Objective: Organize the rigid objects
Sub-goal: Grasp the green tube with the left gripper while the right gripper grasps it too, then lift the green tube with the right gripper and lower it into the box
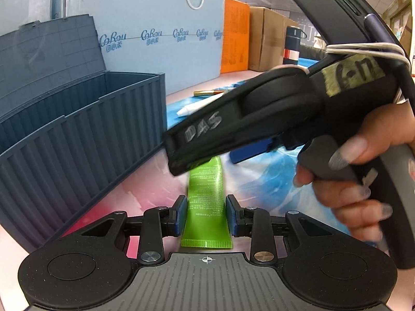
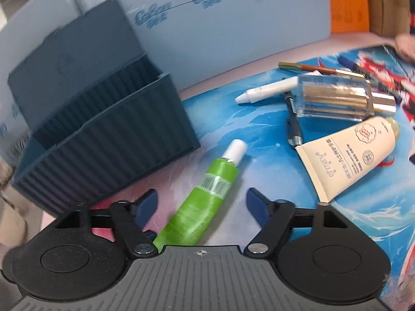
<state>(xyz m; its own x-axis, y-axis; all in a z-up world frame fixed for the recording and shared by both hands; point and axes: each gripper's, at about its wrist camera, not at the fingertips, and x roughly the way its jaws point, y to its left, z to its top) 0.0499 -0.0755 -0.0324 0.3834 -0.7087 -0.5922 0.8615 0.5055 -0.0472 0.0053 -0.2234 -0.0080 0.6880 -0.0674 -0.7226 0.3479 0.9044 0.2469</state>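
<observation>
Green tube: it lay flat on the mat beside your blue box.
Left gripper: you squeezed its flat end.
Right gripper: wide apart, holding nothing.
Feel: probably light, soft, slippery; grab the middle.

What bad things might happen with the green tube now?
1. The left gripper brackets the green tube near its flat crimped end, so the tube could slip or squeeze out of shape.
2. The right gripper is open over the same tube, so the two tools may bump.
3. The gray box stands close; a swing could hit its wall.
</observation>
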